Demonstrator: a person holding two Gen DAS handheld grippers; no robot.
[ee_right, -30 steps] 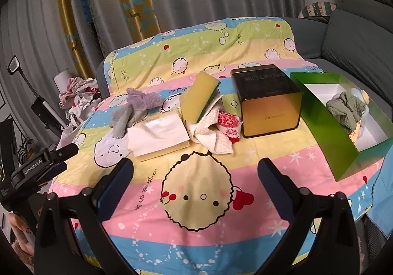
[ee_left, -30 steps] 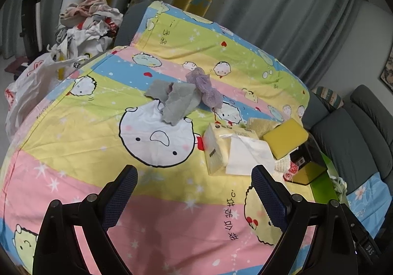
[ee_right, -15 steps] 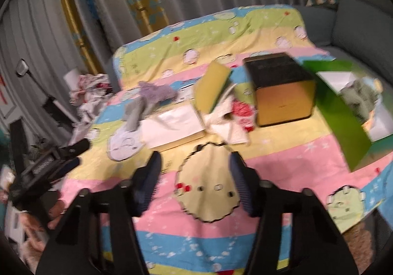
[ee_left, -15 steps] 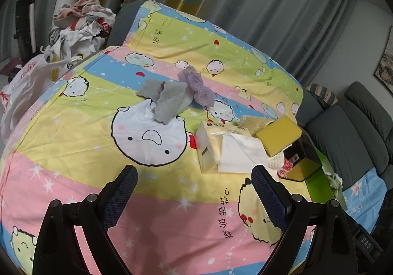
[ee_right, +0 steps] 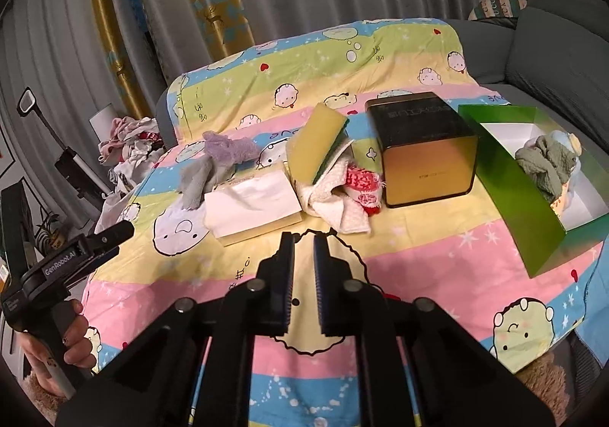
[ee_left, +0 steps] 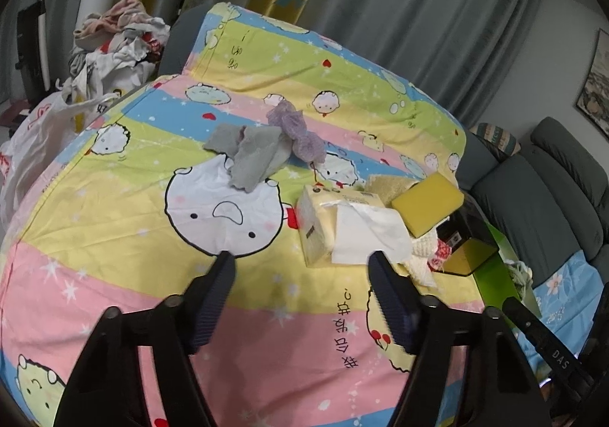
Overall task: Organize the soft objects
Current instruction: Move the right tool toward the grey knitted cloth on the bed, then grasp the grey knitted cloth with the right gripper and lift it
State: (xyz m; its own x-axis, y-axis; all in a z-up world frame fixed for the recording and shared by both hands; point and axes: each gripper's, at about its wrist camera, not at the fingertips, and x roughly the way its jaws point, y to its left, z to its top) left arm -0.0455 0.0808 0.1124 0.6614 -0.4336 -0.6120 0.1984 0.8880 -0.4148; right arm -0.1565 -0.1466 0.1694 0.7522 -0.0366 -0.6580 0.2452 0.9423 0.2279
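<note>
On left gripper body — "GenRobot.AI"; jaws closing, nothing between

Black claw frames, ribbed dark-blue pads, round silver screws, white "GenRobot.AI" lettering.

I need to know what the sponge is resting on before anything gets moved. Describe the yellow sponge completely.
The yellow sponge is a thick rectangular block, with a thin dark green scrubbing layer on one broad face. It looks like soft foam, dry and undented. It stands tilted, propped on the crumpled white cloth, between the tissue pack and the gold box. Whether it touches either of them cannot be told. No fingers touch it.
</note>
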